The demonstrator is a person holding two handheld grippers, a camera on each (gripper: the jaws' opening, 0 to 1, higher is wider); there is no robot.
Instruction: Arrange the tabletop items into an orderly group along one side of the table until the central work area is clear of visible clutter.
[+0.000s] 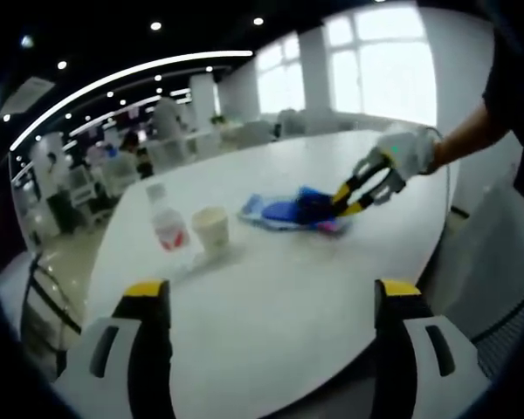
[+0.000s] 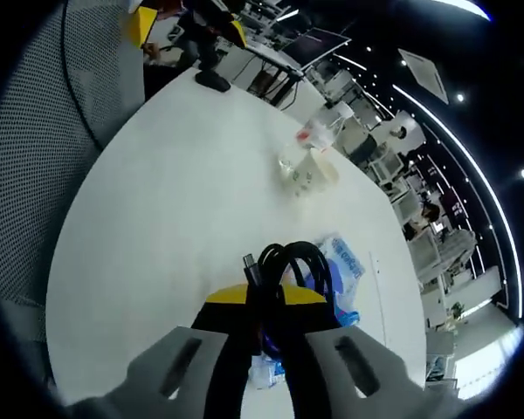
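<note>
White table (image 1: 279, 288): round-edged, bare over most of its top, with a mesh chair (image 2: 35, 131) at its rim in the right gripper view.

Left gripper (image 1: 271, 301): yellow-tipped jaws set wide apart above the near table edge, nothing between them. In the right gripper view it appears at 11 o'clock, at the far rim of the table (image 2: 188, 26).

Right gripper (image 2: 264, 301): jaws drawn together, clamped on a coiled black cable (image 2: 288, 262). In the left gripper view it sits at 2 o'clock (image 1: 345, 202), held by a white-gloved hand (image 1: 409, 150).

Black cable: looped bundle rising from the jaw tips, lying over a blue packet (image 2: 342, 262); in the left gripper view a dark clump (image 1: 314, 205) on the blue packet (image 1: 275, 212).

Water bottle (image 1: 168, 229): clear, red label, upright, left of centre.

Paper cup (image 1: 211, 231): pale, upright, just beside the bottle on its right; the pair stands near the packet but apart from it. In the right gripper view the cup (image 2: 313, 170) and bottle (image 2: 319, 135) show at 1 o'clock.
</note>
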